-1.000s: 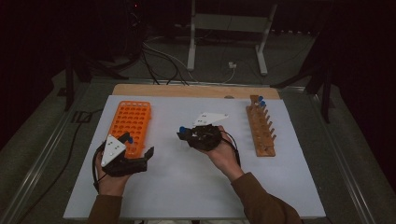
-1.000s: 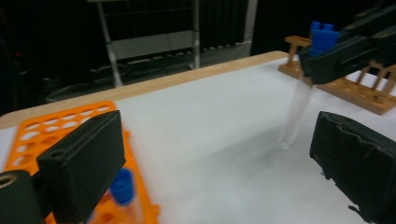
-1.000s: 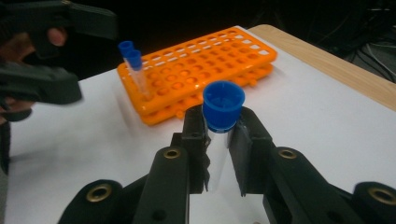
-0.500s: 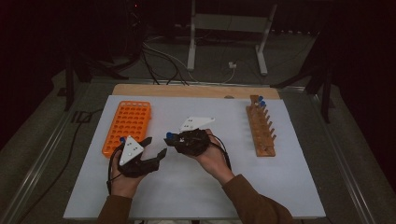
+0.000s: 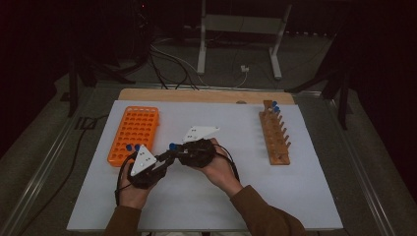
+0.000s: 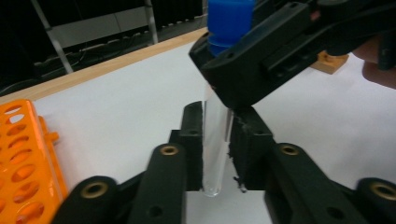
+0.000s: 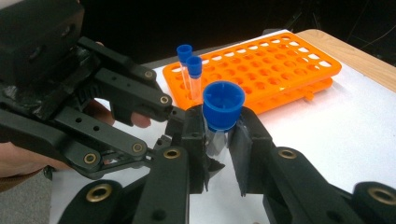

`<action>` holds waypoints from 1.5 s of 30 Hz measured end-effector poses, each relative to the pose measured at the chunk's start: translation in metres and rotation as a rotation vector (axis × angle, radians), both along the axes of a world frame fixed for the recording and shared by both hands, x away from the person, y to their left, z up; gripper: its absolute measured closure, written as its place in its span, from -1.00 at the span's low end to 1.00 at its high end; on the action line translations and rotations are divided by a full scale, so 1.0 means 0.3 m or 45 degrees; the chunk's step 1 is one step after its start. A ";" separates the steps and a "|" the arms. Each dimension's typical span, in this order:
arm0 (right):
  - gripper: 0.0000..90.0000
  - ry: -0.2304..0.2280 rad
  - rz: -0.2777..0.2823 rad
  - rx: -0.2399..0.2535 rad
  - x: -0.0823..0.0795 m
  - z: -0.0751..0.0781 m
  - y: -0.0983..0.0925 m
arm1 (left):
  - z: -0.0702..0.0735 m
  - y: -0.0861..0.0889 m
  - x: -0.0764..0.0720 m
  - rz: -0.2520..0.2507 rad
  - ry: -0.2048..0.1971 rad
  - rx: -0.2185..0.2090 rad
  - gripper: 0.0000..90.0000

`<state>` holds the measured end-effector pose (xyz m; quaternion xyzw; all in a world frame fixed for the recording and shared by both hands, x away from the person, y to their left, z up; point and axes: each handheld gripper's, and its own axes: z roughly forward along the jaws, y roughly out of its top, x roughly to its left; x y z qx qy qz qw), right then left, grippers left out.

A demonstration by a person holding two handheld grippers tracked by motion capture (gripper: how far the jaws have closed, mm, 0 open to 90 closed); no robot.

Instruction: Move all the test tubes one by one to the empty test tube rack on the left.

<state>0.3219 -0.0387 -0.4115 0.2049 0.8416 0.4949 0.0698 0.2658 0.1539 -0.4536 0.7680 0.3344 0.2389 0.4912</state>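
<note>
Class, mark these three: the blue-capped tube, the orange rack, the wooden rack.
blue-capped tube (image 6: pixel 215 140), left gripper view, clear glass body.
orange rack (image 5: pixel 135 132), high view, holed top face.
wooden rack (image 5: pixel 273 140), high view, top board.

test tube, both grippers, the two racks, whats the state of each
test tube: upright, blue cap on, gripped by both grippers
left gripper: just closed on the tube's lower part
right gripper: shut on the tube under its cap
orange rack: two capped tubes at its near end
wooden rack: blue-capped tubes at its far end
</note>
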 end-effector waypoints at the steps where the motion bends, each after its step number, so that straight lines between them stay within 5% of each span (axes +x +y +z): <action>1: 0.71 0.003 0.000 0.001 0.001 -0.001 -0.001 | 0.000 0.001 0.000 -0.004 0.002 -0.003 0.73; 11: 0.20 -0.002 -0.038 0.052 0.017 0.018 -0.050 | -0.010 0.022 0.009 0.019 0.036 -0.017 0.74; 23: -0.57 -0.013 -0.191 0.055 0.045 0.008 -0.161 | -0.007 0.061 0.013 0.053 0.049 -0.038 0.74; 45: -0.95 -0.013 -0.396 0.060 0.080 -0.029 -0.397 | 0.025 0.165 -0.003 0.067 0.033 -0.084 0.74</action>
